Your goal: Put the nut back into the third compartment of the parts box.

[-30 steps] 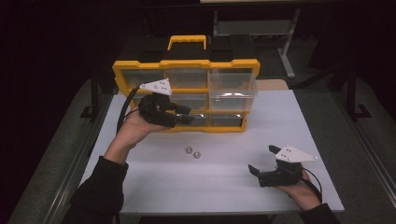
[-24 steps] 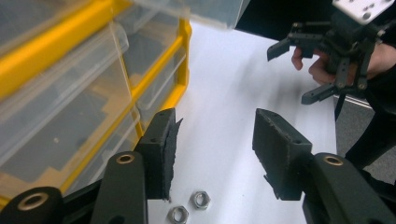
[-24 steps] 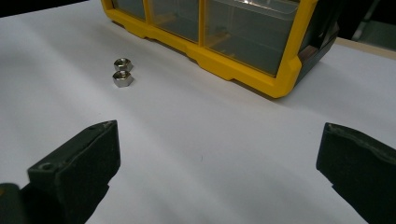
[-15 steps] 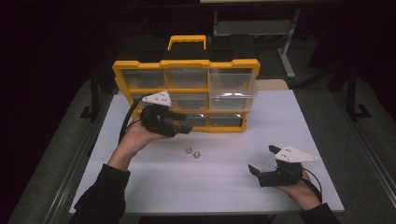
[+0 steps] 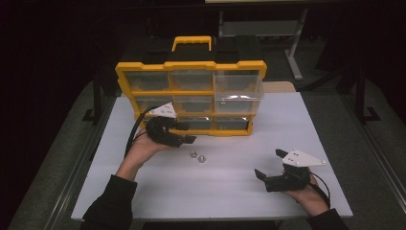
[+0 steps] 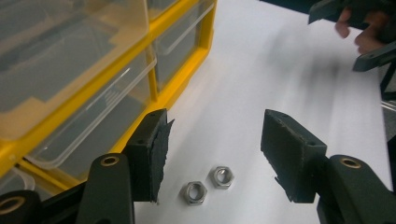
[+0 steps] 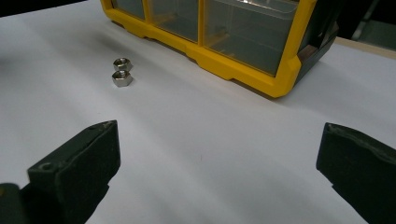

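Two steel hex nuts (image 5: pixel 197 156) lie side by side on the white table, just in front of a yellow organizer (image 5: pixel 191 65) with clear drawers. My left gripper (image 5: pixel 188 133) hovers low just left of them. Its jaws have just been opening and now stand apart. In the left gripper view the nuts (image 6: pixel 208 185) lie on the table below the gap, with no pad touching them. My right gripper (image 5: pixel 269 163) rests near the front right of the table, wide open and holding nothing. From it the nuts (image 7: pixel 122 71) show far off at upper left.
The organizer's right-hand middle drawer (image 5: pixel 238 93) is pulled out toward me. Bare white table (image 5: pixel 230 196) stretches between the two hands and out to the front edge. Dark floor and a metal frame lie behind the table.
The left hand has come down from in front of the organizer's drawers toward the table beside the nuts, and its jaws stand wider. The right hand has kept still.
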Demonstrator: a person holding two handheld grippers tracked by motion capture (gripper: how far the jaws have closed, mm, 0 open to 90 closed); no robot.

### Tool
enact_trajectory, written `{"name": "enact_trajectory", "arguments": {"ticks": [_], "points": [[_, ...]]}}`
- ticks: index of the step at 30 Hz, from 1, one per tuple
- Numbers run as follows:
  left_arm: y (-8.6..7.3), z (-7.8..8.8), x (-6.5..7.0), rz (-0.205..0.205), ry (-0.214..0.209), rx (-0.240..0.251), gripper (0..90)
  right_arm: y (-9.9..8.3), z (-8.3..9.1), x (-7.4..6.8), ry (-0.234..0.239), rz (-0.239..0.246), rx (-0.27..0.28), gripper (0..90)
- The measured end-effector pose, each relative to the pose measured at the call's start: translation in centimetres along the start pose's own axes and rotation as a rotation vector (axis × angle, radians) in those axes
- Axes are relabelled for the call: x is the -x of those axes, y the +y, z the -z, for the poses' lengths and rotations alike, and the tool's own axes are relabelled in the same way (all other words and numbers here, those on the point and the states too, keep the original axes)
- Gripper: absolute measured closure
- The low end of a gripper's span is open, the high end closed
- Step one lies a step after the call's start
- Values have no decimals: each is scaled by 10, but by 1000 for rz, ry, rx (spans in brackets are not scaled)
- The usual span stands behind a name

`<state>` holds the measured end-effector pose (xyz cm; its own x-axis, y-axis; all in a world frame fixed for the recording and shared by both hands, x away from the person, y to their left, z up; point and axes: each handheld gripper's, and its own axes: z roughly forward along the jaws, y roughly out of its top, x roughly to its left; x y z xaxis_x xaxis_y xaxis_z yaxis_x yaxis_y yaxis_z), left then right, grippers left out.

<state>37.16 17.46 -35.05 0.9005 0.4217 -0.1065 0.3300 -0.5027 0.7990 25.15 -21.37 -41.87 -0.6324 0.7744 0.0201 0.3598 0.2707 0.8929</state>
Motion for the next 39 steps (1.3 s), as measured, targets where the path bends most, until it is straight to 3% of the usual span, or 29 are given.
{"name": "enact_trajectory", "arguments": {"ticks": [13, 36, 39], "points": [[-31, -26, -13, 37, 29, -29, 444, 0, -1, 0, 2, 9, -5, 0], [-54, -54, -15, 35, -19, -119, 558, 0, -1, -1, 2, 4, -6, 0], [-57, -59, -13, 54, -27, -122, 567, 0, -1, -1, 2, 6, -3, 0]]}}
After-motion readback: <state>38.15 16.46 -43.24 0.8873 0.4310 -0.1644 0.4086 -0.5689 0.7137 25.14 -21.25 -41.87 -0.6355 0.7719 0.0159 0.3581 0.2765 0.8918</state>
